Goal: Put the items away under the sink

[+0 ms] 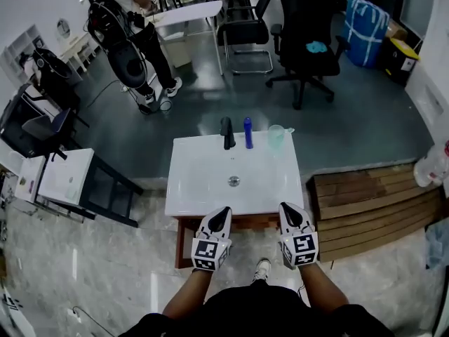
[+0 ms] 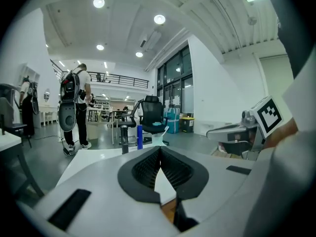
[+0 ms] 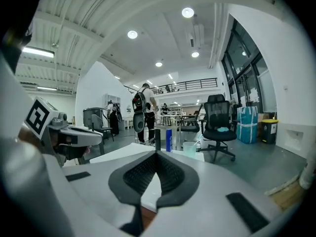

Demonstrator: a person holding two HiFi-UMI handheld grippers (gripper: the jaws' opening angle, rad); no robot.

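Note:
A white sink (image 1: 203, 177) sits on a wooden cabinet (image 1: 242, 222) in the middle of the head view. Along its far rim stand a black faucet (image 1: 226, 133), a blue bottle (image 1: 248, 133) and a clear cup (image 1: 276, 137). My left gripper (image 1: 221, 215) and right gripper (image 1: 288, 212) hover side by side over the sink's near edge, both shut with nothing between the jaws. The left gripper view shows the blue bottle (image 2: 139, 137) and the cup (image 2: 159, 138) beyond the closed tips (image 2: 160, 150). The right gripper view shows the bottle (image 3: 169, 139) and cup (image 3: 189, 146) beyond its tips (image 3: 157, 154).
A stack of wooden boards (image 1: 375, 206) lies right of the sink. A white side table (image 1: 66, 176) stands to the left. Further back are black office chairs (image 1: 306, 30), a blue bag (image 1: 365, 21) and a person with a backpack (image 1: 126, 30).

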